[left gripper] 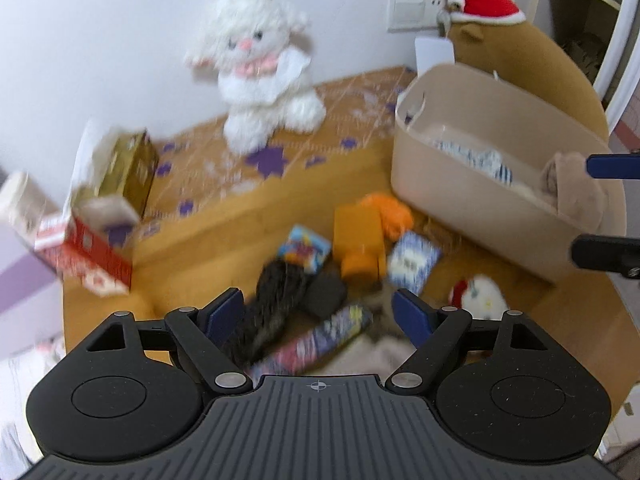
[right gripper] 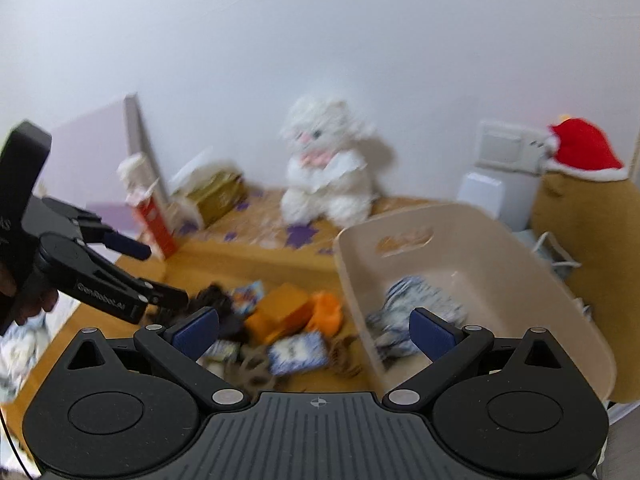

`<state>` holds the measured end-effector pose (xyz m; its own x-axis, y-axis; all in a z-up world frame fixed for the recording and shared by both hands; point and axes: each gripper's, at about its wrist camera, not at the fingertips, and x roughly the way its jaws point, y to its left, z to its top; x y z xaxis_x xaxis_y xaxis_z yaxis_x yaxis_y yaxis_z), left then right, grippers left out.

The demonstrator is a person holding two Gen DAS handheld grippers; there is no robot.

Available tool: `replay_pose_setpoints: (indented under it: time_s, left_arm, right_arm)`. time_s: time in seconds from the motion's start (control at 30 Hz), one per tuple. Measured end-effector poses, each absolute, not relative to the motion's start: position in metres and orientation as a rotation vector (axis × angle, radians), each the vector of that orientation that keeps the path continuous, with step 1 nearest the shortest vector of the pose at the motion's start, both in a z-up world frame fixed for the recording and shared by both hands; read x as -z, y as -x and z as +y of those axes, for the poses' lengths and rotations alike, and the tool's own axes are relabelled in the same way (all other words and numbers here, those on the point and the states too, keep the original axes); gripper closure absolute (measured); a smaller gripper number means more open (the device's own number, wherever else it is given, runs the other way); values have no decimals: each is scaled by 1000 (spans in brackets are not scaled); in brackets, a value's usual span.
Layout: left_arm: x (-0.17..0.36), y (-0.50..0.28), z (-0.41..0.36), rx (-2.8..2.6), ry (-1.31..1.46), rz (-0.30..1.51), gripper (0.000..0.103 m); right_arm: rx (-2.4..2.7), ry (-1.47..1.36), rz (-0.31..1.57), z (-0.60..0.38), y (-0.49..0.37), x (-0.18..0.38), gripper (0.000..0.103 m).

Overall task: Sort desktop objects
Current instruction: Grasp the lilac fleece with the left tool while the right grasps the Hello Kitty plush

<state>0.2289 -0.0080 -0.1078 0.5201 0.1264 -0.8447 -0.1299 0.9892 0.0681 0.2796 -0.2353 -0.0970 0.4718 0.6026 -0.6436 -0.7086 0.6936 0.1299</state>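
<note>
A pile of small things lies on the orange-brown tabletop: an orange box, an orange fluffy piece, a blue-white packet, a dark yarn bundle and a long colourful packet. My left gripper hangs open above the pile with nothing between its pads. A beige bin stands to the right and holds a blue-white cloth. My right gripper is open and empty by the bin's near left corner.
A white plush lamb sits against the back wall on a star-patterned cloth. A gold box and a red carton stand at the left. A brown plush with a red hat rises behind the bin. A small white plush lies near the front.
</note>
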Motion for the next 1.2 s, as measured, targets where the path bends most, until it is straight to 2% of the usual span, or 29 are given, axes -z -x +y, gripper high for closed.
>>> replay_pose_setpoints:
  time_s: [0.3,0.67,1.07,1.2]
  left_arm:
    - [143,-193,-21,-130,11,1088,19]
    - [165,-201,-30,-102,-21,1128,19]
    - [186,-214,-36,-22,-57,1142,19]
    - [191,-219,-38,-8,-57,1137,19]
  right_arm:
    - [-851,239,864,-222,-249,148,0]
    - [-786,207,1010,-217,-256,198,0]
    - [-695,184,1066,-206,-275,241,0]
    - [-690,215,1076,-197,-278,248,5]
